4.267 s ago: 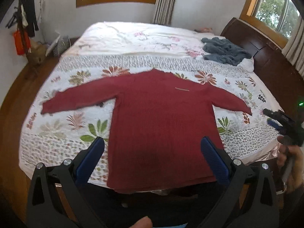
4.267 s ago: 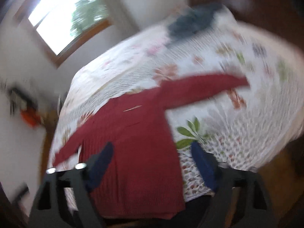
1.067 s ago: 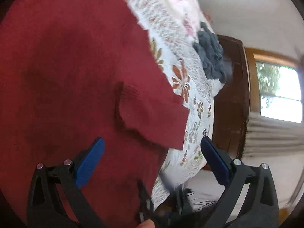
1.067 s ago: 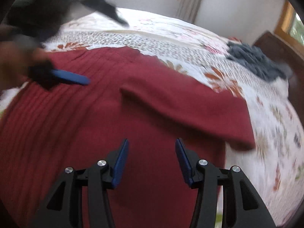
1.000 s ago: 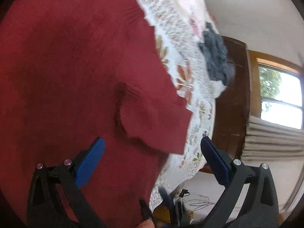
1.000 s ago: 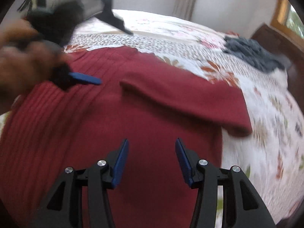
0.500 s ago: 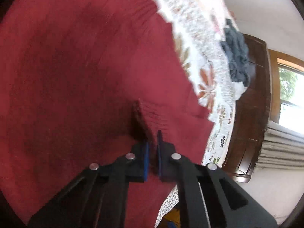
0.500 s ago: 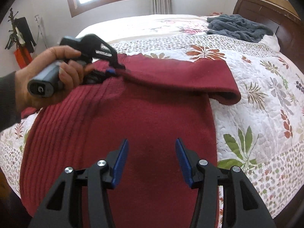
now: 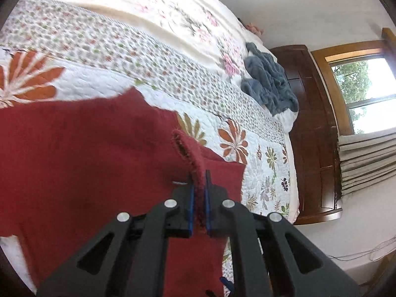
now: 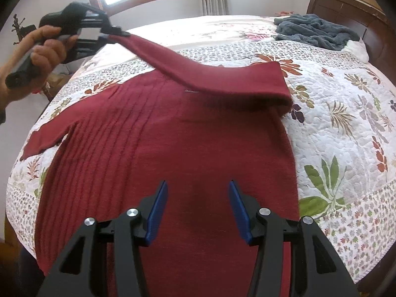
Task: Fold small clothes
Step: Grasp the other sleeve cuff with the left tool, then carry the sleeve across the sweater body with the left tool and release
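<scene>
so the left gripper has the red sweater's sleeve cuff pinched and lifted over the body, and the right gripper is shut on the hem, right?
Not quite. The right gripper is open, hovering above the red sweater and gripping nothing, as the right wrist view shows. The rest holds: the left gripper is shut on the sleeve cuff, lifted over the body.

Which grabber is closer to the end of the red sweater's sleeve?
Left. The left gripper is clamped on the red knitted sweater's sleeve cuff; the right gripper hovers open above the sweater's lower body.

Sweater (image 10: 173,148) spread across the quilt (image 10: 346,128) at frame centre, one sleeve (image 10: 198,74) lifted over it toward the upper left. Blanket (image 10: 314,32) heaped on the bed, upper right, before the headboard (image 10: 346,7).
</scene>
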Demonstrator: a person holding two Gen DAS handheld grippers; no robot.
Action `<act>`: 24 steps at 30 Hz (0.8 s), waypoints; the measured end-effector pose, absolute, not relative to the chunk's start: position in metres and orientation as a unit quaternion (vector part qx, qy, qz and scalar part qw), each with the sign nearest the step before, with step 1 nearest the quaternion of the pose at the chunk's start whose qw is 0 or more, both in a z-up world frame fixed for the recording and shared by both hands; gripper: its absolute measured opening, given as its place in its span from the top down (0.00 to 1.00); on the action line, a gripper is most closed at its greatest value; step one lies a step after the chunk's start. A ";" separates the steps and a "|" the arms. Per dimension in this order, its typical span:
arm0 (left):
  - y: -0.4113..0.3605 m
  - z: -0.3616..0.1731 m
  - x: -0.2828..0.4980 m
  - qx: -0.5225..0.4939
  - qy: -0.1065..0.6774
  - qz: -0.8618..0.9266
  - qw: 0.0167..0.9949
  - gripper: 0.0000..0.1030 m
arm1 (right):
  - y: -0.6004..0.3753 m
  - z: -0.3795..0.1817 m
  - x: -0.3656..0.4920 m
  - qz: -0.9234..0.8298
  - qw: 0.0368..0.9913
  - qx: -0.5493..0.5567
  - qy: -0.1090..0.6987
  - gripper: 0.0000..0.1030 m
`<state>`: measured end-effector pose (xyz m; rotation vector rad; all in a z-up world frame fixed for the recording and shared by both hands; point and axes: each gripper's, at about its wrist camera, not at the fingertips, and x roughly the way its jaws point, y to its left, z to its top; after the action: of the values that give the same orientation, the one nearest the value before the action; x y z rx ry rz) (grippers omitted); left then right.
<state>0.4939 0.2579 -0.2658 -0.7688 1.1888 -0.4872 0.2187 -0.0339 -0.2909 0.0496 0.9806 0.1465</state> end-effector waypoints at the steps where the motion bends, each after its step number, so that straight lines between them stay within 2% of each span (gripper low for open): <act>1: 0.269 -0.267 0.493 -0.349 0.540 -0.216 0.735 0.96 | -0.032 -0.291 0.219 0.072 0.879 0.025 0.471 0.50; 11: 0.341 -0.342 0.482 -0.362 0.571 -0.138 0.723 0.96 | -0.028 -0.296 0.221 0.078 0.875 0.028 0.478 0.50; 15: 0.351 -0.376 0.479 -0.331 0.603 -0.097 0.720 0.95 | -0.027 -0.297 0.223 0.079 0.873 0.027 0.480 0.50; 17: 0.351 -0.381 0.479 -0.305 0.617 -0.073 0.722 0.87 | -0.027 -0.295 0.223 0.079 0.874 0.028 0.478 0.50; 19: 0.355 -0.361 0.474 -0.281 0.592 -0.032 0.754 0.83 | -0.027 -0.293 0.222 0.080 0.875 0.028 0.476 0.50; 20: 0.358 -0.349 0.469 -0.281 0.571 -0.029 0.771 0.70 | -0.027 -0.292 0.222 0.081 0.876 0.028 0.475 0.50; 22: 0.360 -0.328 0.461 -0.307 0.526 -0.040 0.792 0.50 | -0.027 -0.290 0.222 0.083 0.877 0.032 0.473 0.50; 24: 0.349 -0.323 0.463 -0.334 0.516 -0.081 0.785 0.48 | -0.026 -0.290 0.223 0.087 0.875 0.036 0.474 0.50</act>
<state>0.4634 0.3488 -0.3235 -0.7202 1.1122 -0.1739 0.2228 -0.0255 -0.2899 0.0755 0.9894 0.1815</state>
